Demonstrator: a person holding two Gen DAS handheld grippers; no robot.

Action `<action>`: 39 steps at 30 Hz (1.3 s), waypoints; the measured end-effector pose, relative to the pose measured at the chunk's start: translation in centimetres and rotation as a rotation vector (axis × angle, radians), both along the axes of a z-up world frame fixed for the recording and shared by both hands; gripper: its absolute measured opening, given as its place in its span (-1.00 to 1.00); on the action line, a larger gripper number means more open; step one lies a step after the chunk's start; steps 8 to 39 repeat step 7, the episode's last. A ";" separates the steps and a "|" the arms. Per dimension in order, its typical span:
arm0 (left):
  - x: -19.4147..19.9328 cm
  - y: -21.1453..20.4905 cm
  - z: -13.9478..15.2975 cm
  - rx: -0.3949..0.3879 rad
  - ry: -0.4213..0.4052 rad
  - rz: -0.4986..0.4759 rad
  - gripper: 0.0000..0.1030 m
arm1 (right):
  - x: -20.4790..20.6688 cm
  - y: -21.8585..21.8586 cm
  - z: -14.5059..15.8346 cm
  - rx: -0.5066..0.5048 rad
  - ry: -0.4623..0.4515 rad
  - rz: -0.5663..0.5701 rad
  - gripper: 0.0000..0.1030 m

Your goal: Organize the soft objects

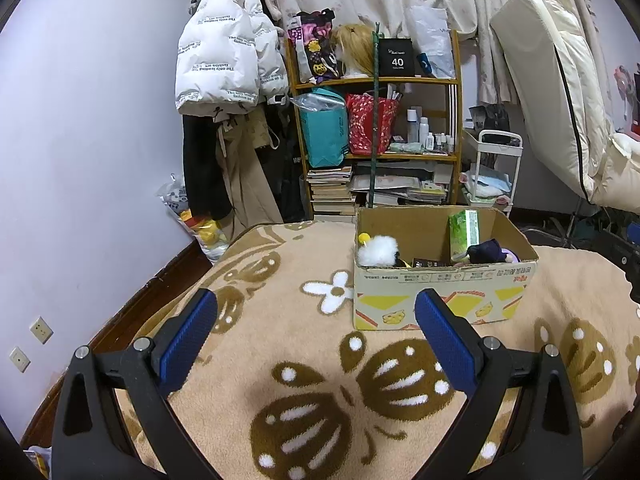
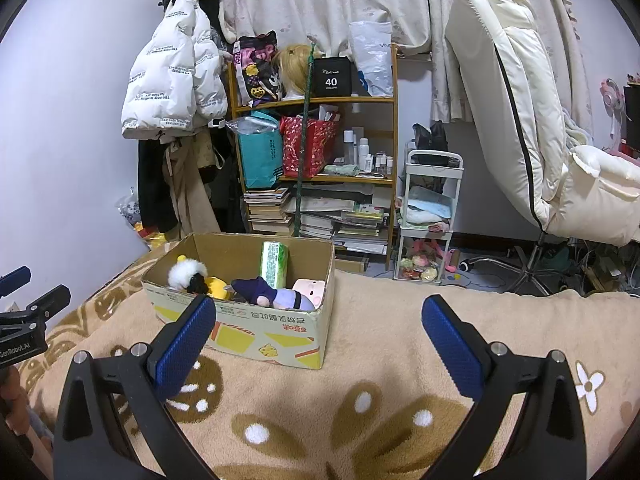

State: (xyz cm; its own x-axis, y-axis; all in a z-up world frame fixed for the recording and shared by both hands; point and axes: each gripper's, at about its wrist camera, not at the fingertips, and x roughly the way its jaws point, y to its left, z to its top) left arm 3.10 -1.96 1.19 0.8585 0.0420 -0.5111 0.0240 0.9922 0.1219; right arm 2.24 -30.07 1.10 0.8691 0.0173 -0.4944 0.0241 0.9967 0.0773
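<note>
Blanket (image 2: pixel 360 340): beige plush with brown and white flower pattern, covering the whole work surface beneath both grippers.

Cardboard box (image 2: pixel 256 332): open-topped, standing upright on the blanket. It lies ahead of the left gripper (image 1: pixel 316 320), toward its right finger, and ahead of the right gripper (image 2: pixel 318 320), toward its left finger.

Left gripper: held level just above the blanket, pointing forward. Jaws spread wide, nothing between the blue pads. No contact with the box.

Right gripper: same attitude, level and low over the blanket. Jaws wide apart and empty. Its left finger overlaps the box's near corner in view; contact cannot be confirmed.

Box contents, all inside the walls: a purple plush doll (image 2: pixel 272 294) lying along the near wall; a green pack (image 2: pixel 274 264) standing upright against the far wall; a white fluffy toy (image 2: pixel 186 274) at the left end, with a yellow plush (image 2: pixel 214 283) beside it; a pink item (image 2: pixel 310 290) at the right end.
</note>
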 end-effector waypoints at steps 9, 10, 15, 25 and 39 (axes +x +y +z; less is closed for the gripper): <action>0.0 -0.1 0.0 0.002 0.000 0.002 0.91 | 0.0 0.0 0.0 -0.001 -0.001 -0.001 1.00; 0.0 -0.1 0.0 0.002 0.000 0.002 0.91 | 0.0 0.0 0.0 -0.001 -0.001 -0.001 1.00; 0.0 -0.1 0.0 0.002 0.000 0.002 0.91 | 0.0 0.0 0.0 -0.001 -0.001 -0.001 1.00; 0.0 -0.1 0.0 0.002 0.000 0.002 0.91 | 0.0 0.0 0.0 -0.001 -0.001 -0.001 1.00; 0.0 -0.1 0.0 0.002 0.000 0.002 0.91 | 0.0 0.0 0.0 -0.001 -0.001 -0.001 1.00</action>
